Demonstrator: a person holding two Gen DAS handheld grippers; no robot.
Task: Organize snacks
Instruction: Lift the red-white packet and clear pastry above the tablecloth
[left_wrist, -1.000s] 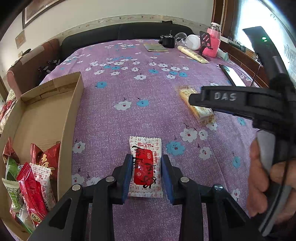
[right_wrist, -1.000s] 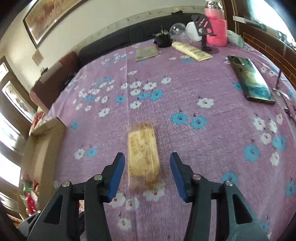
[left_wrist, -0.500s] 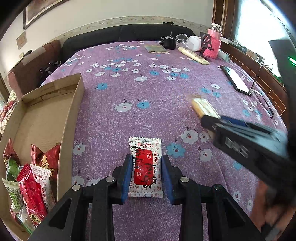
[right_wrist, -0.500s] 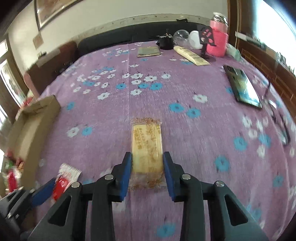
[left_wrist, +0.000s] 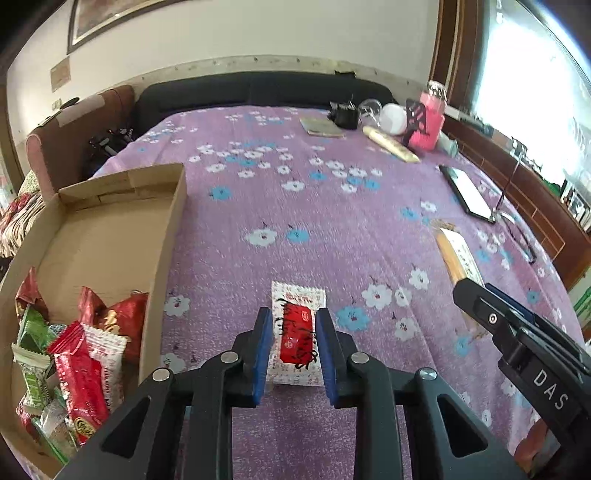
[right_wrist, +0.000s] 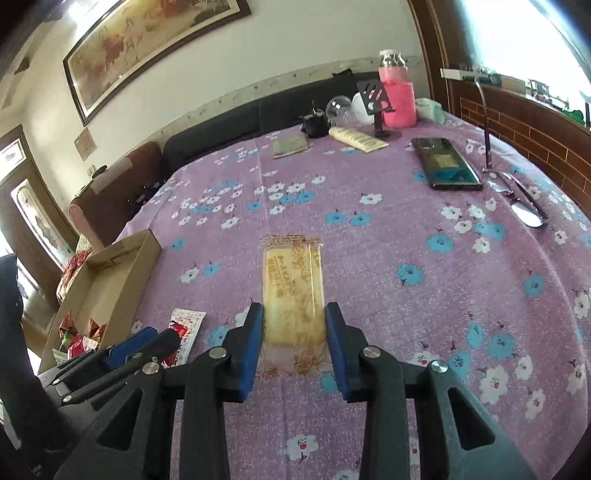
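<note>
While gripped lengthwise, yellow snack bar (right_wrist: 293, 295) pointing away from right tongs (right_wrist: 294, 345).

Cardboard box (left_wrist: 110, 229) cut by left edge, far clutter (left_wrist: 388, 122) too small to identify

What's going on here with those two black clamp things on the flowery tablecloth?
A person is tidying snacks using a handheld clamp in each hand. The left gripper is closed on a red-and-white snack packet, and the right gripper is closed on a long yellow wafer pack. Both snacks look slightly raised off the purple tablecloth. A cardboard box to the left already holds several snacks, so these two probably go there next.
</note>
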